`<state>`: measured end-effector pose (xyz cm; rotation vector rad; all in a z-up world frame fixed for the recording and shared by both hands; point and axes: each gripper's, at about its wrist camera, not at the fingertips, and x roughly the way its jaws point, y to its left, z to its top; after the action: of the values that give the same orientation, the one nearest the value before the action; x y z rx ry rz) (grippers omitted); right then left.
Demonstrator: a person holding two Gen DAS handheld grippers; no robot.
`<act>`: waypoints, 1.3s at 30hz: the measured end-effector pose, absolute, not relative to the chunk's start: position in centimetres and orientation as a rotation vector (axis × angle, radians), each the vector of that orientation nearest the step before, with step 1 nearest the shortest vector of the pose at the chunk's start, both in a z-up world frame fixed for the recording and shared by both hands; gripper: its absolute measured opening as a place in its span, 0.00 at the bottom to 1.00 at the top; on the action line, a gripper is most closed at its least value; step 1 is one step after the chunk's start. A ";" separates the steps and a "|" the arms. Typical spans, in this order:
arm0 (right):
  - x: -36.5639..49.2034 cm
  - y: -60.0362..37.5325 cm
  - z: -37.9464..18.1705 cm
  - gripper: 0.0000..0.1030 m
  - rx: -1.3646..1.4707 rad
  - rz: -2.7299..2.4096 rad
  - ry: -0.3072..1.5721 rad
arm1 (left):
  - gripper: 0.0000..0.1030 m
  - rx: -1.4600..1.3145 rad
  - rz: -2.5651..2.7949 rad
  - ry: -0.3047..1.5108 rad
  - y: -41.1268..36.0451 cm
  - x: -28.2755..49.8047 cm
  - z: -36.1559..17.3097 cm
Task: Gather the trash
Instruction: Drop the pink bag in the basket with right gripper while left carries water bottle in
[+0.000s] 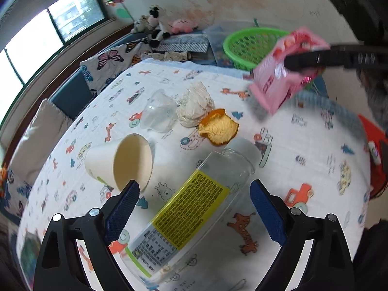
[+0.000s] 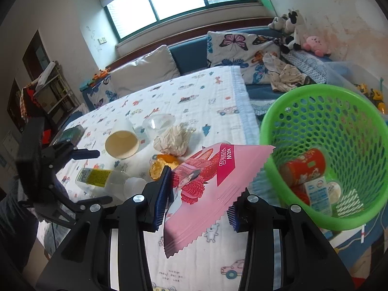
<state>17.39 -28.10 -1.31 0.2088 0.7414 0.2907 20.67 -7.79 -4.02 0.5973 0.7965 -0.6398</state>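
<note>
A clear plastic bottle [image 1: 191, 208] with a yellow label lies on the patterned tablecloth [image 1: 303, 150]. My left gripper [image 1: 194, 186] is open and straddles it, with gaps at both blue pads. Beyond it lie a tipped paper cup [image 1: 121, 162], a clear plastic cup [image 1: 157, 114], a crumpled tissue [image 1: 196, 104] and an orange peel [image 1: 218, 128]. My right gripper [image 2: 197, 206] is shut on a pink snack wrapper [image 2: 206, 184], held above the table next to the green basket [image 2: 278, 131]. The left wrist view shows that wrapper [image 1: 288, 72] blurred in the air.
The green basket holds a red can [image 2: 303, 167], a small carton [image 2: 317, 194] and other scraps. A blue sofa [image 2: 189, 55] with butterfly cushions and plush toys [image 2: 293, 29] runs behind the table. A clear storage box [image 2: 344, 72] stands behind the basket.
</note>
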 end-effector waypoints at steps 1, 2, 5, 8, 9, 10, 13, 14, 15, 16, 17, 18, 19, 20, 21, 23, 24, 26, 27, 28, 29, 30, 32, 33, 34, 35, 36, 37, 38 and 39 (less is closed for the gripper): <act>17.2 -28.3 -1.1 0.41 0.209 0.287 0.738 | 0.87 0.615 -0.647 0.803 -8.0 20.8 -4.2; 17.1 -28.4 -1.0 0.41 0.208 0.285 0.736 | 0.87 0.628 -0.650 0.807 -8.2 21.0 -4.4; 16.8 -28.8 -0.9 0.41 0.206 0.274 0.733 | 0.87 0.655 -0.664 0.827 -8.7 21.5 -5.0; 16.7 -29.4 -0.9 0.41 0.210 0.260 0.733 | 0.87 0.670 -0.682 0.839 -9.2 21.8 -5.3; 16.6 -29.5 -0.9 0.41 0.212 0.257 0.734 | 0.87 0.676 -0.691 0.844 -9.3 21.9 -5.5; 16.6 -29.7 -1.0 0.41 0.216 0.252 0.735 | 0.87 0.683 -0.701 0.851 -9.5 21.9 -5.7; 16.3 -30.4 -1.0 0.41 0.224 0.237 0.734 | 0.74 0.684 -0.728 0.887 -9.9 22.1 -6.2; 16.3 -30.6 -1.0 0.41 0.226 0.233 0.733 | 0.69 0.687 -0.726 0.892 -10.0 22.0 -6.4; 16.2 -30.9 -1.0 0.41 0.231 0.227 0.732 | 0.69 0.685 -0.728 0.897 -10.1 22.0 -6.4; 16.1 -31.1 -1.1 0.41 0.233 0.223 0.730 | 0.67 0.682 -0.727 0.896 -10.1 21.9 -6.4; 16.0 -31.3 -1.0 0.41 0.237 0.218 0.727 | 0.66 0.678 -0.726 0.898 -10.1 21.9 -6.4; 15.9 -31.7 -0.9 0.41 0.242 0.212 0.724 | 0.65 0.673 -0.727 0.899 -10.1 21.7 -6.3; 15.9 -31.9 -0.9 0.41 0.246 0.208 0.722 | 0.64 0.660 -0.730 0.900 -10.1 21.6 -6.0; 15.9 -32.2 -0.8 0.41 0.251 0.206 0.720 | 0.62 0.648 -0.725 0.901 -10.1 21.5 -5.8; 15.8 -32.5 -0.7 0.41 0.258 0.203 0.717 | 0.61 0.633 -0.722 0.904 -10.1 21.5 -5.6; 15.7 -33.1 -0.6 0.41 0.260 0.191 0.711 | 0.56 0.561 -0.730 0.911 -10.1 21.4 -4.4; 15.7 -33.4 -0.5 0.41 0.262 0.186 0.709 | 0.55 0.543 -0.729 0.909 -10.3 21.3 -4.0; 15.7 -34.2 -0.4 0.41 0.271 0.171 0.706 | 0.53 0.523 -0.728 0.882 -10.9 20.9 -2.7; 15.7 -34.8 -0.3 0.41 0.273 0.158 0.703 | 0.53 0.517 -0.730 0.873 -11.2 20.7 -2.4; 15.7 -35.2 -0.3 0.41 0.272 0.147 0.701 | 0.52 0.503 -0.736 0.860 -11.8 20.5 -1.7; 15.7 -35.7 -0.2 0.41 0.272 0.134 0.699 | 0.51 0.495 -0.741 0.852 -12.1 20.4 -1.4; 15.7 -36.3 -0.1 0.41 0.273 0.123 0.698 | 0.51 0.483 -0.749 0.835 -12.7 20.1 -0.8; 15.8 -37.5 0.1 0.41 0.273 0.094 0.696 | 0.50 0.467 -0.747 0.818 -13.5 20.1 -0.2; 15.8 -37.9 0.1 0.41 0.271 0.083 0.697 | 0.50 0.452 -0.749 0.816 -13.9 20.2 0.1; 15.9 -38.6 0.0 0.41 0.270 0.066 0.700 | 0.49 0.432 -0.750 0.818 -14.4 20.4 0.4; 15.9 -39.1 0.0 0.41 0.266 0.050 0.702 | 0.49 0.415 -0.749 0.820 -14.7 20.6 0.7; 16.1 -39.7 -0.1 0.41 0.258 0.029 0.704 | 0.49 0.398 -0.752 0.823 -15.0 20.9 0.9; 16.1 -40.2 -0.2 0.41 0.255 0.015 0.706 | 0.48 0.381 -0.756 0.821 -15.5 21.1 1.2; 16.2 -40.7 -0.3 0.41 0.254 0.002 0.709 | 0.47 0.371 -0.754 0.816 -15.8 21.3 1.5; 16.4 -41.3 -0.4 0.41 0.246 -0.017 0.713 | 0.47 0.361 -0.754 0.813 -16.2 21.4 1.7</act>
<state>16.43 -41.28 -0.44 0.2465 0.7132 -0.0172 21.45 -16.21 1.73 0.3613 0.8132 -0.7537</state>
